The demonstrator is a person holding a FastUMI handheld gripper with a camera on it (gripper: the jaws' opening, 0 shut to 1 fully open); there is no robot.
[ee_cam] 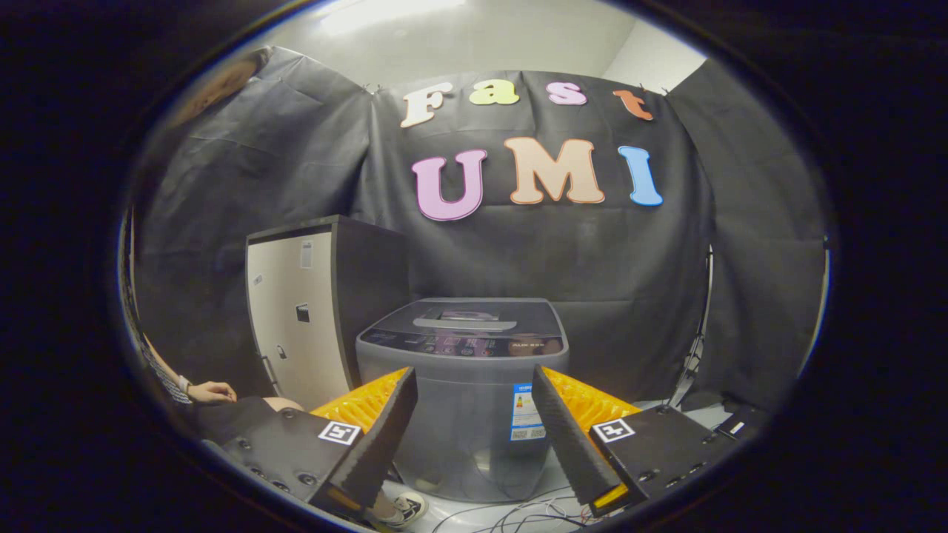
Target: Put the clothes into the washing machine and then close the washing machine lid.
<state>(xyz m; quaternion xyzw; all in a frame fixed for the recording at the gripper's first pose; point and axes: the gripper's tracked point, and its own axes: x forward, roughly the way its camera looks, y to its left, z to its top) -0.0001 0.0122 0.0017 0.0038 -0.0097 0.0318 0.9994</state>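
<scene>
The gripper (474, 414) is held with its fingers spread wide and nothing between them; the top-load washing machine (463, 385), lid (474, 314) down, is seen beyond them, beside a cabinet (300, 311), cables (518, 511) on the floor

Washing machine (463, 400): body looked like smooth grey plastic with a dull sheen; its closed lid (465, 314) was glossier, catching light, with a glossy dark control strip along the front edge. Paper-like sticker on the front wall. Cabinet (300, 318), just beside the machine: smooth pale door panel, matt dark side. Gripper (474, 437), spread wide before the machine: finger pads (381, 437) were ribbed and matt, empty. Cables (518, 511) at the machine's foot: thin, smooth-coated.
</scene>
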